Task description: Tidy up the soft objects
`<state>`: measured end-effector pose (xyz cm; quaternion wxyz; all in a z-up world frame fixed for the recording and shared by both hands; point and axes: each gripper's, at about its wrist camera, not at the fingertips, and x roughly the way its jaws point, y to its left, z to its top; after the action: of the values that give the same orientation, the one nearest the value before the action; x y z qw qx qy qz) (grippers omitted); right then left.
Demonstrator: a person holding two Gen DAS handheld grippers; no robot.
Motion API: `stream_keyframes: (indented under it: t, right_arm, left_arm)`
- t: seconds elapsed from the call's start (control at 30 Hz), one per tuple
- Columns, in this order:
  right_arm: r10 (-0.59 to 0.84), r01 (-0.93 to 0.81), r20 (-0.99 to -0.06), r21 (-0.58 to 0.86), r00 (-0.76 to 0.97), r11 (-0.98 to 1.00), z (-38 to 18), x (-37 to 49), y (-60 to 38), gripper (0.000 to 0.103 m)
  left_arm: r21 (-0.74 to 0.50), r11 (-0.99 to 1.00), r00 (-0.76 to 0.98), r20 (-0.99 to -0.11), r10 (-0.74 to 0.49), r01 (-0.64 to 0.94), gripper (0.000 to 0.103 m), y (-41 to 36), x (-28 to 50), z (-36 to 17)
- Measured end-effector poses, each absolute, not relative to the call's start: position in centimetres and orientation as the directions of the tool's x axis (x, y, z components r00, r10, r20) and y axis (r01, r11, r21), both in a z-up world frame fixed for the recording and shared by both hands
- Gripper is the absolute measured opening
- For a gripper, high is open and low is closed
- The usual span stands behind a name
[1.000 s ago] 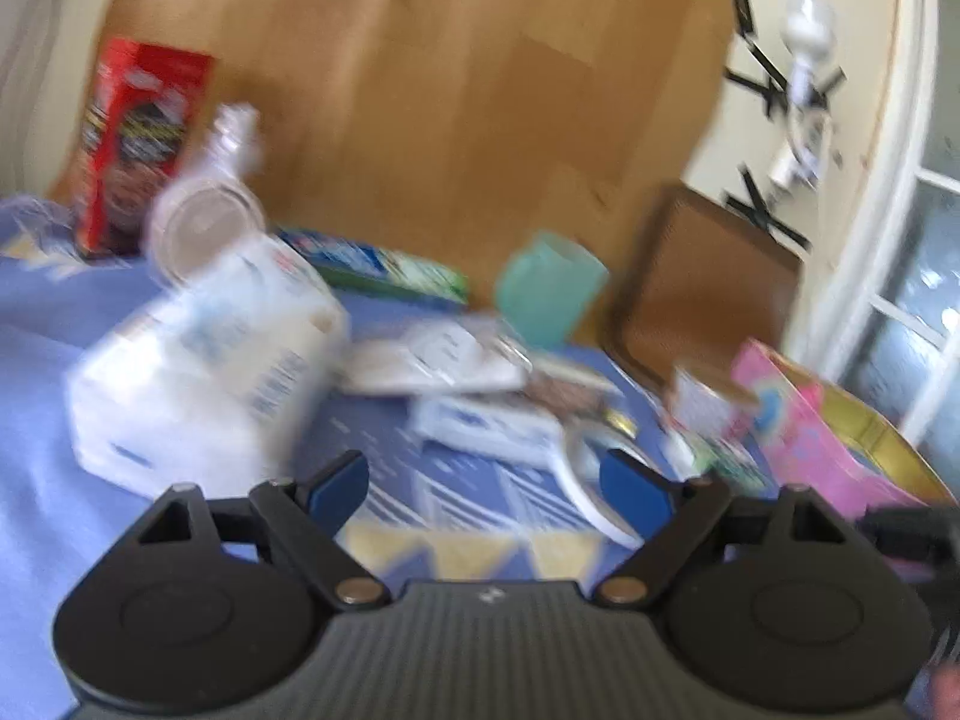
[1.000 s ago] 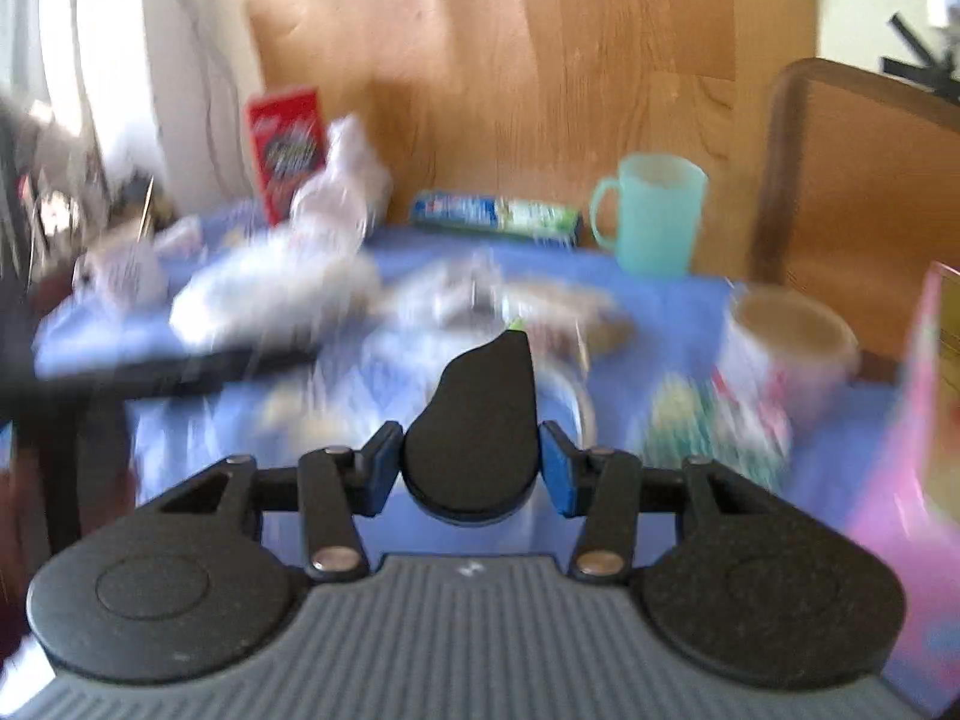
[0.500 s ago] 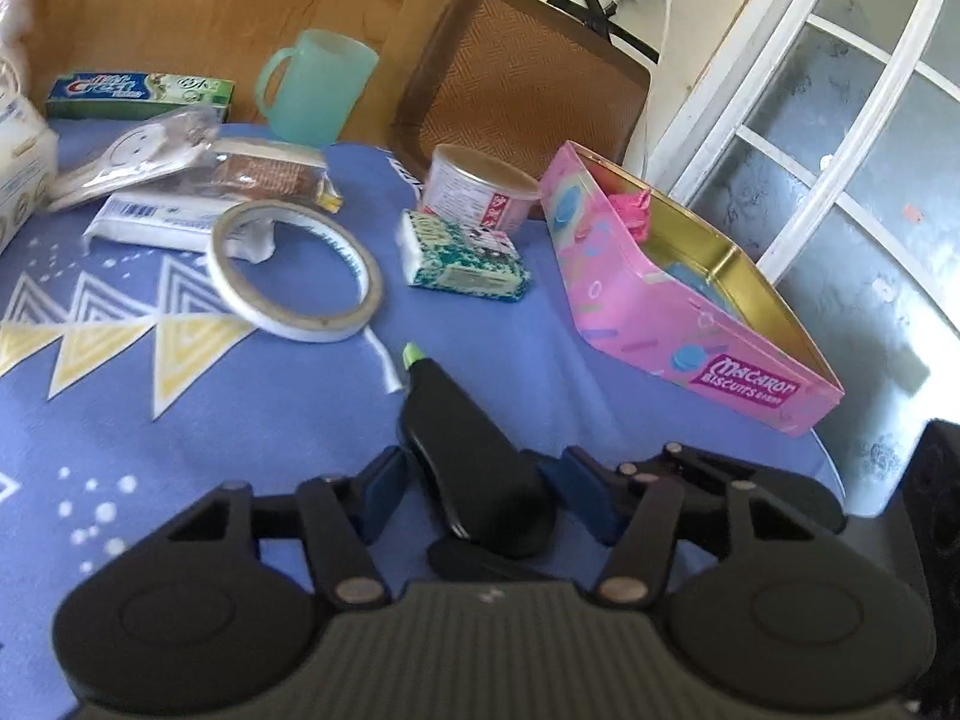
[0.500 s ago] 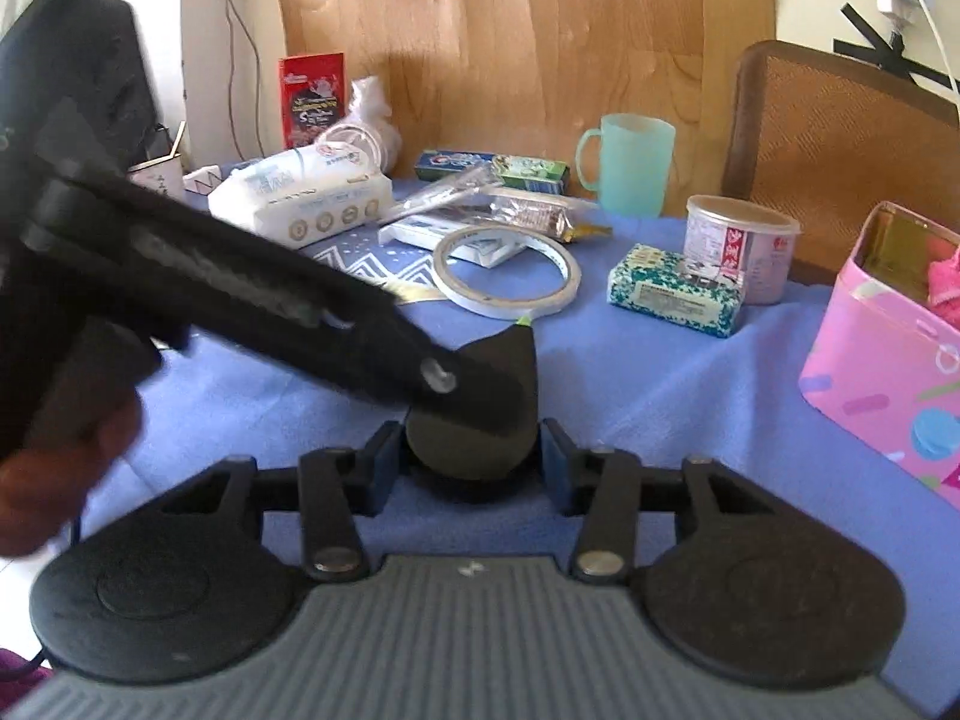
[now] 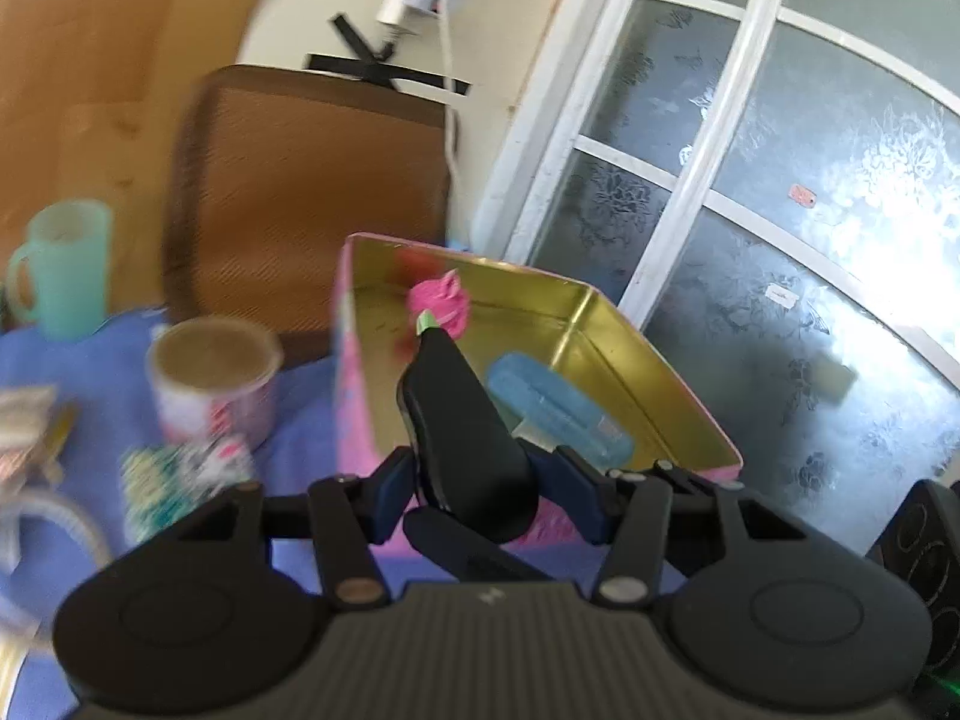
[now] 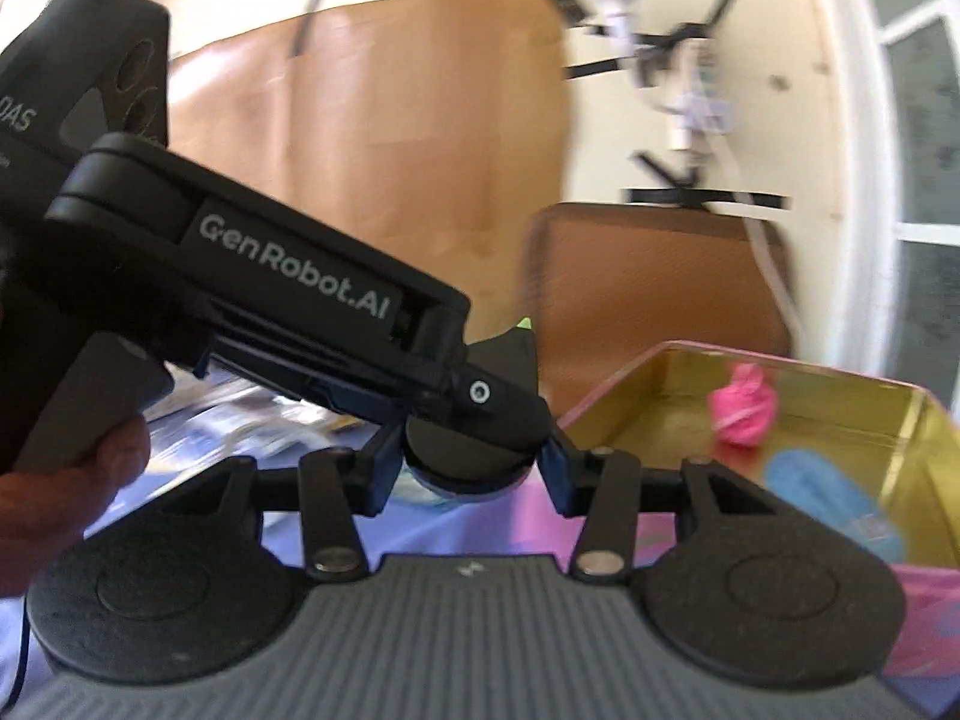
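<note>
My left gripper (image 5: pixel 474 480) is shut on a black teardrop-shaped soft object (image 5: pixel 462 420) with a green tip. It is held just in front of an open pink tin (image 5: pixel 354 384) with a gold inside. A pink soft object (image 5: pixel 441 303) and a blue one (image 5: pixel 552 411) lie in the tin. My right gripper (image 6: pixel 471 471) is closed around the same black object (image 6: pixel 510 360), with the left gripper's body (image 6: pixel 288 294) crossing in front. The tin (image 6: pixel 888 420) shows at the right in that view, with the pink object (image 6: pixel 744 405) and the blue one (image 6: pixel 828 495) inside.
On the blue tablecloth (image 5: pixel 72 354) stand a teal mug (image 5: pixel 63 267), a lidded paper cup (image 5: pixel 213 378) and a small green-patterned pack (image 5: pixel 180 474). A brown chair back (image 5: pixel 306 192) stands behind the table. Glass doors (image 5: pixel 780 210) are at the right.
Both grippers have swung to the right, from over the tablecloth towards the pink tin. They still hold the black object. The tape roll and packets have slid out to the left.
</note>
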<state>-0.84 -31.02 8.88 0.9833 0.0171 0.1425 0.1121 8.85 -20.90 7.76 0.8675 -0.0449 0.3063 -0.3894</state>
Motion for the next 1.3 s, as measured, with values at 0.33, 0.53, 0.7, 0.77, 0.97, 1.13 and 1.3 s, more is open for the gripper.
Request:
stream_keyframes:
  t: [0.33,0.53,0.7,0.77,0.97,1.13,1.3]
  right_arm:
    - [0.056,-0.036,-0.306,0.070,0.950,0.997,6.5,5.2,-34.5,0.052]
    - [0.022,0.020,-0.334,0.123,0.942,0.992,5.2,4.5,-34.7,0.052]
    - [0.013,0.028,-0.273,0.148,0.962,0.989,6.3,2.3,-34.3,0.052]
    - [0.024,0.017,-0.244,0.166,0.969,0.986,6.8,1.5,-34.0,0.052]
    - [0.179,-0.145,-0.225,0.160,0.958,0.976,7.7,0.7,-30.5,0.048]
    - [0.339,-0.312,-0.332,0.132,0.880,0.941,7.0,2.8,-25.7,0.041]
    - [0.338,-0.360,-0.437,0.034,0.833,0.932,6.6,7.2,-21.3,0.042]
  left_arm:
    - [-0.258,0.741,0.548,-0.533,-0.645,0.620,0.054,-25.5,13.3,5.7]
    - [-0.297,0.739,0.562,-0.498,-0.660,0.605,0.054,-22.2,11.6,5.7]
    - [-0.293,0.751,0.612,-0.443,-0.655,0.592,0.059,-17.1,8.4,6.1]
    - [-0.282,0.772,0.638,-0.439,-0.632,0.570,0.059,-14.9,7.3,5.8]
    - [-0.281,0.877,0.716,-0.505,-0.481,0.391,0.059,-6.8,5.4,2.7]
    - [-0.315,0.923,0.749,-0.552,-0.367,0.220,0.059,-1.1,5.5,0.1]
    - [-0.375,0.905,0.770,-0.510,-0.383,0.202,0.061,0.3,5.5,-0.2]
